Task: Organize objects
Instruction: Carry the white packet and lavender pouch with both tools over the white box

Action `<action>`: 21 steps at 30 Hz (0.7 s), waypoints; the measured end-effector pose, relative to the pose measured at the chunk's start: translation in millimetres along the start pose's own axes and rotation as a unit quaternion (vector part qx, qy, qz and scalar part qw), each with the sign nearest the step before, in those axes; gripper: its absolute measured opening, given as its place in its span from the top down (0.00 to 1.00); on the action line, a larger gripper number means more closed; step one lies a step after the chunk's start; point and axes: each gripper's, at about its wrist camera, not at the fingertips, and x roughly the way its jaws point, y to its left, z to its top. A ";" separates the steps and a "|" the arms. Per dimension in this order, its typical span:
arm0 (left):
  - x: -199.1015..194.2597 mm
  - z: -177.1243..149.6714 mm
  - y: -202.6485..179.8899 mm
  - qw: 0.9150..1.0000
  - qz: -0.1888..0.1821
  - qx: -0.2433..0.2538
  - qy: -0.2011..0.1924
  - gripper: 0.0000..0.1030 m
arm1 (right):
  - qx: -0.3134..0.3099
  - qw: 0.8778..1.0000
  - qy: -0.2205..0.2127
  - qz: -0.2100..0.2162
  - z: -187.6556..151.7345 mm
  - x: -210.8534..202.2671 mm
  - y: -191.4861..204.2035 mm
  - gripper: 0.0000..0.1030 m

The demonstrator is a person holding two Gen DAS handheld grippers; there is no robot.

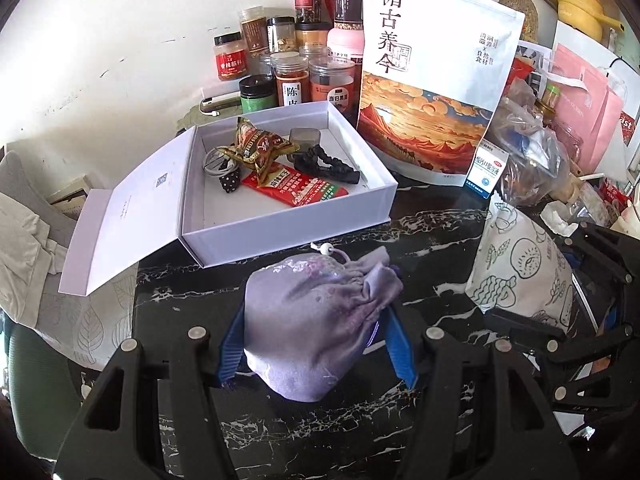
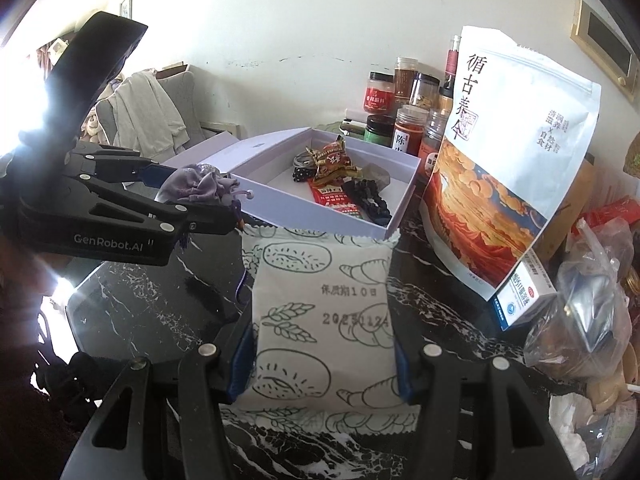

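My left gripper (image 1: pixel 316 340) is shut on a lilac drawstring pouch (image 1: pixel 320 320), held above the black marble table (image 1: pixel 200 300). That same pouch (image 2: pixel 196 188) and left gripper (image 2: pixel 192 200) show at the left of the right wrist view. My right gripper (image 2: pixel 324 356) is shut on a white bread packet printed with line drawings (image 2: pixel 320 320), also lifted; the packet (image 1: pixel 520 264) shows at the right of the left wrist view. Beyond both stands an open white box (image 1: pixel 288 236) (image 2: pixel 320 216) holding snack sachets (image 1: pixel 260 148), a coiled cable (image 1: pixel 218 164) and a black scrunchie (image 1: pixel 328 164).
A big white pouch with an orange landscape (image 1: pixel 432 80) (image 2: pixel 512 160) stands right of the box, a small medicine carton (image 1: pixel 484 176) at its foot. Spice jars (image 1: pixel 288 64) line the wall behind. Plastic bags (image 1: pixel 532 148) crowd the right side. A chair with cloth (image 1: pixel 24 240) sits left.
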 end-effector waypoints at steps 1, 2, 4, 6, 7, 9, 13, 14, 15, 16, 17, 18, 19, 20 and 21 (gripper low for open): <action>-0.2 2.9 0.1 1.000 -0.001 -0.001 0.000 0.43 | -0.001 1.000 -0.002 -0.001 2.5 0.5 -1.4 0.45; -0.5 6.2 0.7 1.000 0.001 -0.001 0.000 0.43 | -0.002 1.000 -0.005 -0.003 5.7 0.5 -2.7 0.45; -0.7 12.0 2.0 1.000 0.002 0.000 -0.002 0.43 | -0.005 1.000 -0.010 -0.006 10.4 -0.3 -4.6 0.45; -0.1 17.4 3.8 1.000 0.002 0.000 -0.004 0.43 | -0.007 1.000 -0.014 -0.007 16.6 -0.1 -6.6 0.45; 0.1 20.1 5.0 1.000 0.003 -0.001 -0.004 0.43 | -0.008 1.000 -0.016 -0.008 19.3 0.1 -7.6 0.45; 1.7 26.3 7.9 1.000 0.003 -0.003 -0.004 0.43 | -0.011 1.000 -0.021 -0.009 25.0 0.9 -8.8 0.45; 5.9 38.3 14.6 1.000 0.005 -0.004 -0.008 0.43 | -0.011 1.000 -0.024 -0.007 34.7 7.0 -13.8 0.45; 7.6 41.8 16.6 1.000 0.007 -0.004 -0.009 0.43 | -0.011 1.000 -0.024 -0.007 36.9 8.8 -15.4 0.45; 8.8 44.9 18.3 1.000 0.008 -0.005 -0.009 0.43 | -0.011 1.000 -0.025 -0.006 39.2 10.7 -16.8 0.45; 10.2 48.0 19.5 1.000 0.009 -0.005 -0.010 0.43 | -0.011 1.000 -0.025 -0.007 41.2 12.3 -17.9 0.45; 11.7 51.1 21.0 1.000 0.011 -0.006 -0.009 0.43 | -0.011 1.000 -0.026 -0.007 43.7 14.1 -19.2 0.45; 13.4 54.5 22.6 1.000 0.014 -0.008 -0.009 0.43 | -0.012 1.000 -0.027 -0.007 46.1 15.9 -20.4 0.45; 14.6 57.5 23.9 1.000 0.018 -0.011 -0.010 0.43 | -0.011 1.000 -0.028 -0.007 48.3 17.5 -21.7 0.45; 16.4 60.7 25.2 1.000 0.018 -0.012 -0.010 0.43 | -0.010 1.000 -0.029 -0.006 50.7 19.9 -23.4 0.45; 18.4 63.7 26.6 1.000 0.017 -0.014 -0.011 0.43 | -0.009 1.000 -0.029 -0.005 52.9 22.6 -25.1 0.45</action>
